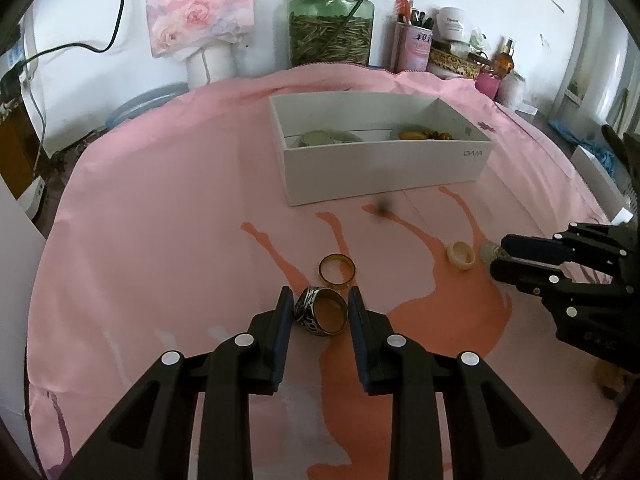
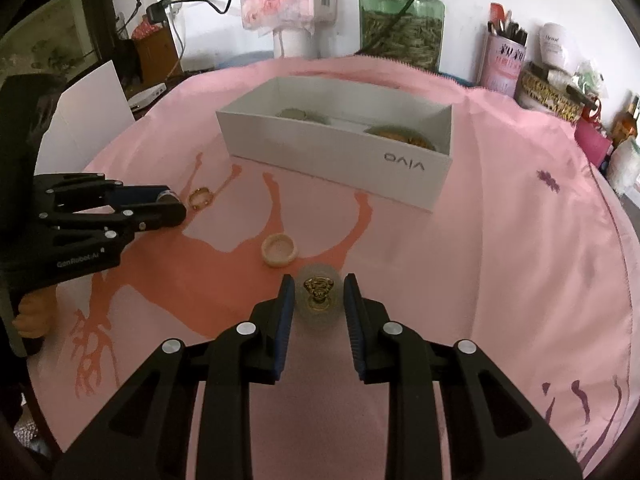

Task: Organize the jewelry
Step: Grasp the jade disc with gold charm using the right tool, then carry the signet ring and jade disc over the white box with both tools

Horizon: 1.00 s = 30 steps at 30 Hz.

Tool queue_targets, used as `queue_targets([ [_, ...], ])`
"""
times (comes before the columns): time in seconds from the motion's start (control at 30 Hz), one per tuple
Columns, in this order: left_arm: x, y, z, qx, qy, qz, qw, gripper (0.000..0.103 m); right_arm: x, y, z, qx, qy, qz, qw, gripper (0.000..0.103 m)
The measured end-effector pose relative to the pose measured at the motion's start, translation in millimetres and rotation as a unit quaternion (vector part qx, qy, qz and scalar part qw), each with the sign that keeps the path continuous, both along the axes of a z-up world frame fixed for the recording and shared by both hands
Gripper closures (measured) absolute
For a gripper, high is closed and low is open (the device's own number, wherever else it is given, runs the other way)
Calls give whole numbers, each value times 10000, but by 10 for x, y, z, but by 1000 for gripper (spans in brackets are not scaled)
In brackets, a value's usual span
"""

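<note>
On the pink cloth, my left gripper [image 1: 320, 300] is shut on a black-and-silver patterned ring [image 1: 320, 312], its fingers against both sides. An amber ring [image 1: 337, 271] lies just beyond it and shows in the right wrist view [image 2: 199, 197]. My right gripper [image 2: 317, 287] is shut on a frosted translucent bead with a gold ornament [image 2: 319, 296]. A cream ring [image 2: 279, 250] lies just ahead to its left, also in the left wrist view [image 1: 461, 255]. A white open box [image 1: 380, 152] [image 2: 340, 152] at the middle holds a green bangle [image 1: 320, 138] and brown beads [image 1: 424, 135].
Against the back wall stand a green glass jar [image 1: 330, 28], a pink cup of combs and pens [image 1: 414, 46], cosmetics bottles [image 1: 506, 58] and a floral tissue pack [image 1: 200, 8]. A white card [image 2: 88, 116] stands at the cloth's left edge.
</note>
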<state>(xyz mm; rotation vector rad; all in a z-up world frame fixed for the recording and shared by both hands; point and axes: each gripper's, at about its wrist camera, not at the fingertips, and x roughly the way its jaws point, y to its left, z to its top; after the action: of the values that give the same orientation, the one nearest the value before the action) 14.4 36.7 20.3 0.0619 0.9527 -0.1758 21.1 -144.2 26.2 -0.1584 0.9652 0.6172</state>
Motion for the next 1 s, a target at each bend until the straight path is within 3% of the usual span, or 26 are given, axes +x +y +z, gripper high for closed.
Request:
queue_targets([
  [0.37,-100,42,200,-162,-441,116,9988,75,-26,-150,251,511,-319,-215,9980,79],
  [0.77,-95,47,177,-141,-395,135,9990,75,-3,-154,230,521,-268,-232,9980,79],
  [0.87,-29,65,206,-197,-374,252,9988,75,24,-217,317,749,-306,-344,9961,79],
  [1.0,102,55,457,-329,-501,314,9977,75,146,-301,580,1044,-422,-529,9922,79],
])
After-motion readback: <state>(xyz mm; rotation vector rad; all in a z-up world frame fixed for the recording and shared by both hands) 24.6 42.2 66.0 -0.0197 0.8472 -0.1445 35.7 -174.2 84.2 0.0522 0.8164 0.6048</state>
